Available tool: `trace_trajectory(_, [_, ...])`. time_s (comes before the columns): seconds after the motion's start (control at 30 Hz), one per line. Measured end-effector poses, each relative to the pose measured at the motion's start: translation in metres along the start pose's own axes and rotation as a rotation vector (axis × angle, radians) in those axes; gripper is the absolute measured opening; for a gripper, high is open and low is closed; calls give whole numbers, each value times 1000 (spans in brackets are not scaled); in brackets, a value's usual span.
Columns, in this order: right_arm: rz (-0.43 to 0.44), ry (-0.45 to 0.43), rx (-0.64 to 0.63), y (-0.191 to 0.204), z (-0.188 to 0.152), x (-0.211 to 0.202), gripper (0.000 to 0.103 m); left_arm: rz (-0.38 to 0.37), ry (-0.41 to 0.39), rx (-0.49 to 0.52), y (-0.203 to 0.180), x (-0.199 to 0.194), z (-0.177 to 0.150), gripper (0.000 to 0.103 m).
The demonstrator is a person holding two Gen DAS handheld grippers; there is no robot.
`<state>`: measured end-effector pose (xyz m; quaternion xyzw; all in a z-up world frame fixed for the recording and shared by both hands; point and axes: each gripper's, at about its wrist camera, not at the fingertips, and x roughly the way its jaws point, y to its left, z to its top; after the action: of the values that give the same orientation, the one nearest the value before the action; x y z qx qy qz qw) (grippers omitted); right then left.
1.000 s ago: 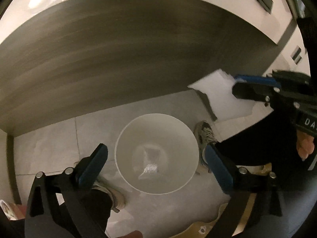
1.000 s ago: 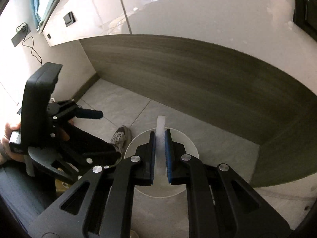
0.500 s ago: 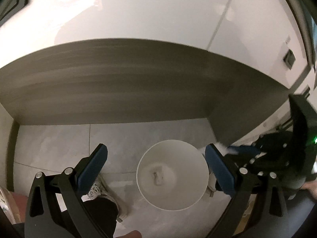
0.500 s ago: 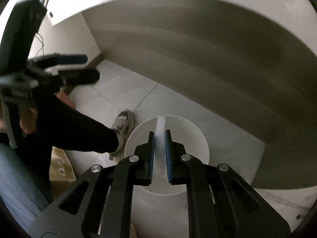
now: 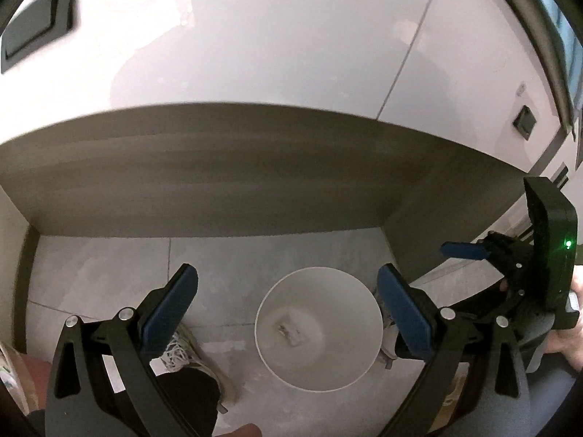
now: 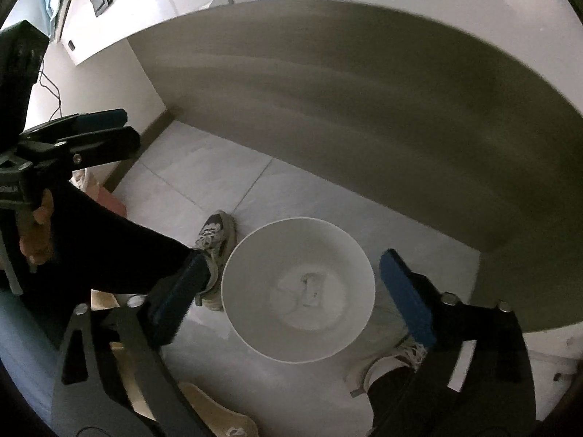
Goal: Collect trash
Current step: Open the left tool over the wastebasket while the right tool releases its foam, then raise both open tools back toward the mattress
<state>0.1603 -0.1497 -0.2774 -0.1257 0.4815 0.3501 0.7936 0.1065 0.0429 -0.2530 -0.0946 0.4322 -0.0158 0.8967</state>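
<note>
desk, seen from its dark underside, spans the top of both views; below it the tiled floor carries a white bin standing between the person's two shoes. right claw hangs directly over the bin mouth with its blue pads wide apart and nothing between them; its jaws have just been opening. the trash, a white scrap, lies on the bin floor. left claw, likewise spread and empty, looks down on the same bin from the other side. to do the release well, judged from this view: keep the open claw centred over the mouth until the piece has cleared the pads, then lift straight up so neither finger clips the rim. compared with the earlier frames, the thin white sheet that stood clamped upright between the right pads is gone from them, and a larger pale patch now shows at the bottom of the bin. the left view now shows more of the white wall above the desk.
</note>
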Motion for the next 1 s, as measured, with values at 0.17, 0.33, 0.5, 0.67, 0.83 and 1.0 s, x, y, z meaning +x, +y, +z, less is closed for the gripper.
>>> trace_trajectory(0.17, [-28, -61, 13, 11, -2, -27, 97, 10, -43, 29, -8, -29, 0, 97])
trace_trajectory(0.33, [-23, -174, 6, 22, -3, -84, 97, 15, -115, 44, -13, -70, 6, 97])
trace_trajectory(0.5, [-57, -326, -73, 45, 9, -158, 97, 15, -206, 70, -26, -121, 26, 97])
trace_trajectory(0.67, [-93, -460, -109, 52, 36, -223, 98, 50, -285, 112, -48, -171, 58, 97])
trace_trajectory(0.83, [-149, -560, -108, 43, 65, -273, 98, 93, -337, 122, -59, -191, 95, 97])
trace_trajectory(1.0, [-163, -603, -74, 30, 88, -301, 98, 85, -367, 113, -69, -201, 131, 97])
